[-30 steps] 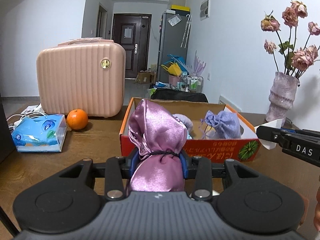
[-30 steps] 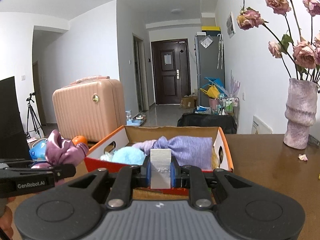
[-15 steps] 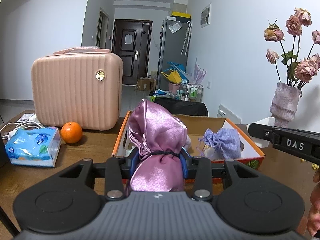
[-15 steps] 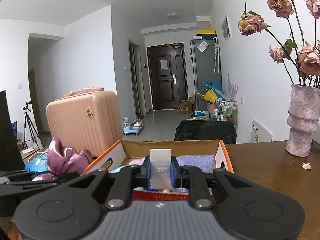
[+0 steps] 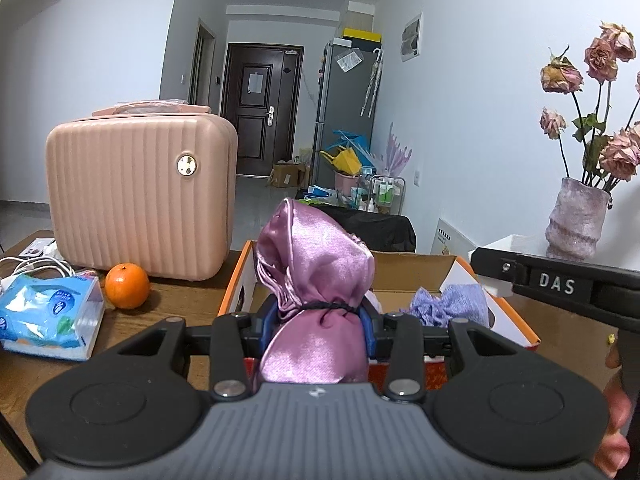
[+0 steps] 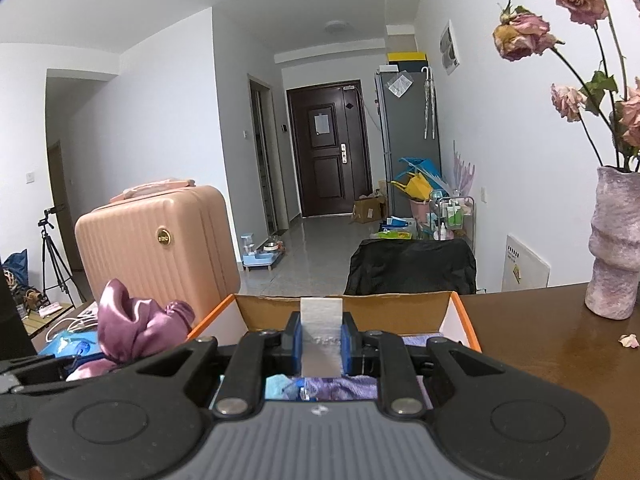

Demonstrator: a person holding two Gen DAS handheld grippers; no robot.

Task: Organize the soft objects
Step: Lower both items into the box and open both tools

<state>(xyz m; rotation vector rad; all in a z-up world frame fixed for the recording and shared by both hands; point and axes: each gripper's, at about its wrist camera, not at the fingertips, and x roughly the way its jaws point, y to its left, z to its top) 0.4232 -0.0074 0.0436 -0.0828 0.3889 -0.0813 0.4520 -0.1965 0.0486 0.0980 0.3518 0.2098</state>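
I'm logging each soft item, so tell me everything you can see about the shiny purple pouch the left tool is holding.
The satin pouch is glossy mauve-pink fabric, cinched at its neck by a thin dark tie, with the gathered top flaring upward above it. It stands roughly upright, pinched at the neck between the blue pads of the left tool, held in front of the open cardboard box. In the right wrist view it shows crumpled folds left of the box.

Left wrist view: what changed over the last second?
Both grippers rose and eased toward the cardboard box: its rim sits lower in both views, its inside more hidden in the right one. Nothing grabbed or released: left gripper still clamps the pink satin pouch, right gripper the white pad. Suitcase, orange unmoved.
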